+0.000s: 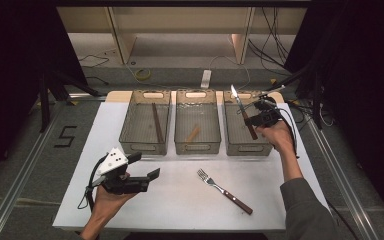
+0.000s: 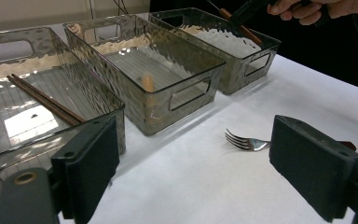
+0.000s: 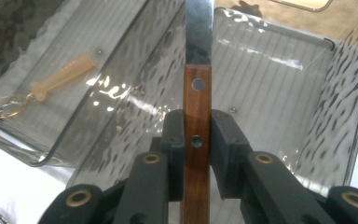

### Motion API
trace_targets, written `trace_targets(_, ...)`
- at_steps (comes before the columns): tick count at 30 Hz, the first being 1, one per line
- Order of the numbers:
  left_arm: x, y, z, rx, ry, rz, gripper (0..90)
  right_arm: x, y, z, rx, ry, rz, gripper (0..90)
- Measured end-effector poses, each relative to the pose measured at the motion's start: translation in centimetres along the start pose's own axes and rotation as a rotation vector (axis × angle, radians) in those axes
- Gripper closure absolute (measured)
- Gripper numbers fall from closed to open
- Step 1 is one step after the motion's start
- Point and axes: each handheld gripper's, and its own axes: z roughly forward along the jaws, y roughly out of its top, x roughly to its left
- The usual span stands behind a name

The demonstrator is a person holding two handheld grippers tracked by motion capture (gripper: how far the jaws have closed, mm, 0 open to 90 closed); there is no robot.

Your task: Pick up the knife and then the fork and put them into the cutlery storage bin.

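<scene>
The left gripper [image 1: 147,179] is held level near the table's front left edge, its jaws spread wide with nothing between them. The right gripper [image 1: 254,119] is raised over the rightmost of three clear bins [image 1: 247,131], its jaws clamped on the wooden handle of one knife [image 1: 243,116], blade pointing up and away. Counted: one pair of chopsticks [image 1: 157,122] in the left bin, one small wooden piece [image 1: 194,133] in the middle bin, one fork [image 1: 224,191] on the white table [image 1: 180,200].
</scene>
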Motion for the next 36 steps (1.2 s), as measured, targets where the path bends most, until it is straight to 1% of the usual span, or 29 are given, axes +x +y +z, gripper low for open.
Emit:
trace_targets(9, 0.0, 0.0, 0.0, 0.001, -0.001, 0.001, 15.5, 0.1, 0.1, 1.0, 0.019, -0.019, 0.025, 76.7)
trace_targets(12, 0.0, 0.0, 0.0, 0.001, -0.003, 0.0, 15.5, 0.2, 0.1, 1.1, 0.021, -0.028, 0.024, 75.6)
trace_targets(13, 0.0, 0.0, 0.0, 0.001, -0.003, 0.0, 15.5, 0.2, 0.1, 1.3, 0.02, -0.029, 0.03, 69.1)
trace_targets(14, 0.0, 0.0, 0.0, 0.001, -0.003, 0.0, 15.5, 0.2, 0.2, 1.4, 0.033, -0.009, 0.042, 58.2)
trace_targets(15, 0.0, 0.0, 0.0, 0.0, -0.005, -0.003, 15.5, 0.3, 0.3, 1.5, 0.043, 0.001, 0.046, 51.0)
trace_targets(17, 0.0, 0.0, 0.0, -0.001, -0.006, -0.004, 15.5, 0.6, 0.4, 1.3, 0.034, -0.019, 0.041, 40.2)
trace_targets(18, 0.0, 0.0, 0.0, 0.0, -0.006, -0.004, 15.5, 0.7, 0.4, 1.2, 0.027, -0.015, 0.045, 36.0)
trace_targets(19, 0.0, 0.0, 0.0, 0.001, -0.006, -0.004, 15.6, 0.8, 0.4, 1.2, 0.032, -0.008, 0.049, 32.4)
trace_targets(20, 0.0, 0.0, 0.0, 0.001, -0.006, -0.003, 15.5, 0.8, 0.4, 1.1, 0.037, -0.012, 0.042, 30.2)
trace_targets(21, 0.0, 0.0, 0.0, 0.003, -0.006, 0.0, 15.6, 0.9, 0.4, 1.0, 0.034, -0.016, 0.037, 30.6)
trace_targets(23, 0.0, 0.0, 0.0, 0.001, -0.006, -0.003, 15.5, 0.8, 0.4, 0.9, 0.04, 0.016, 0.04, 28.7)
trace_targets(24, 0.0, 0.0, 0.0, 0.001, -0.005, -0.004, 15.6, 0.9, 0.3, 0.7, 0.037, 0.011, 0.043, 28.9)
trace_targets(25, 0.0, 0.0, 0.0, 0.001, -0.005, -0.004, 15.6, 0.9, 0.3, 0.6, 0.036, 0.021, 0.045, 28.7)
trace_targets(26, 0.0, 0.0, 0.0, 0.001, -0.005, -0.003, 15.6, 0.9, 0.2, 0.4, 0.036, 0.044, 0.043, 28.2)
trace_targets(27, 0.0, 0.0, 0.0, 0.001, -0.005, -0.004, 15.6, 1.0, 0.1, 0.2, 0.026, 0.054, 0.032, 25.4)
trace_targets(30, 0.0, 0.0, 0.0, 0.002, -0.005, -0.004, 15.6, 1.7, -0.1, -0.8, -0.017, 0.078, 0.007, 22.0)
trace_targets(32, 0.0, 0.0, 0.0, 0.003, -0.005, -0.002, 15.6, 2.3, -0.5, -1.5, -0.039, 0.103, -0.014, 22.3)
trace_targets(36, 0.0, 0.0, 0.0, 0.004, -0.004, 0.001, 15.6, 3.8, -1.5, -2.4, -0.033, 0.117, -0.078, 22.7)
